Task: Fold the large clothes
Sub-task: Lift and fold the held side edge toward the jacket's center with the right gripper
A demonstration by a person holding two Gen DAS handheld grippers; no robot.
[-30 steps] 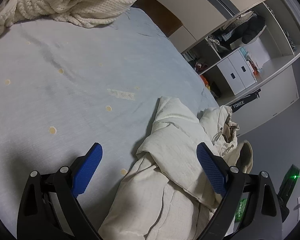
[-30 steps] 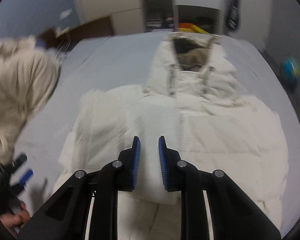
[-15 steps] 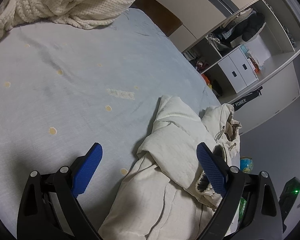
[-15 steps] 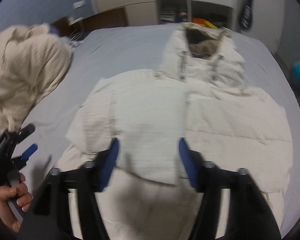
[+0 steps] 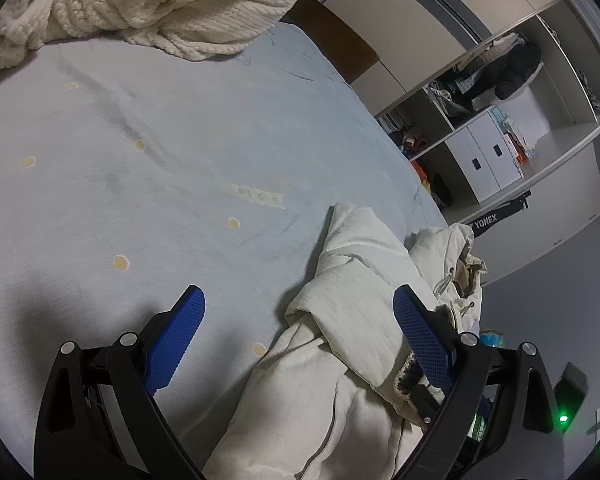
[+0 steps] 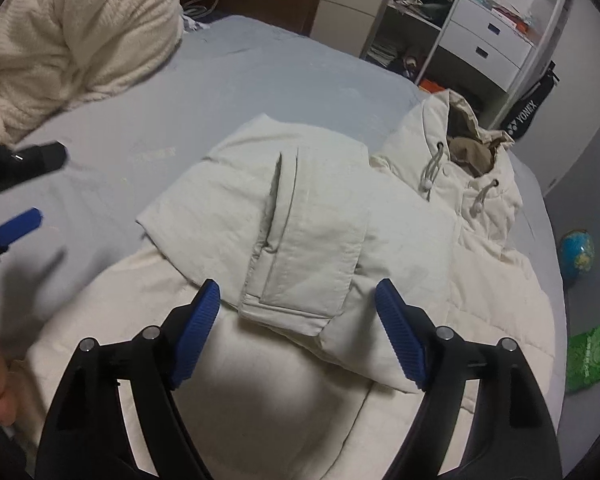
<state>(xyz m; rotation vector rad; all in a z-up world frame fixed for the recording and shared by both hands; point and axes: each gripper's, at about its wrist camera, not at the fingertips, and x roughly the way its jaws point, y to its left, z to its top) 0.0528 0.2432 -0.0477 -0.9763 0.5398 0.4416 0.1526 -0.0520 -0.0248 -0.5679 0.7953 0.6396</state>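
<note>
A cream hooded padded jacket (image 6: 412, 240) lies flat on the pale blue bed (image 6: 260, 64), hood toward the wardrobe. One sleeve (image 6: 300, 224) is folded across its chest. My right gripper (image 6: 298, 320) is open and empty, just above the sleeve's cuff end. My left gripper (image 5: 298, 336) is open and empty over the bed at the jacket's left edge; the jacket also shows in the left wrist view (image 5: 352, 280). The left gripper's blue fingertip shows in the right wrist view (image 6: 20, 220).
A cream knitted blanket (image 5: 160, 4) is heaped at the head of the bed, also in the right wrist view (image 6: 68, 40). An open wardrobe with white drawers (image 6: 484, 40) stands beyond the bed. A globe (image 6: 578, 254) and a green bag (image 6: 590, 356) lie on the floor at right.
My right gripper has opened wide from nearly shut, letting go of the sleeve, which now lies folded across the chest. The left gripper has barely moved.
</note>
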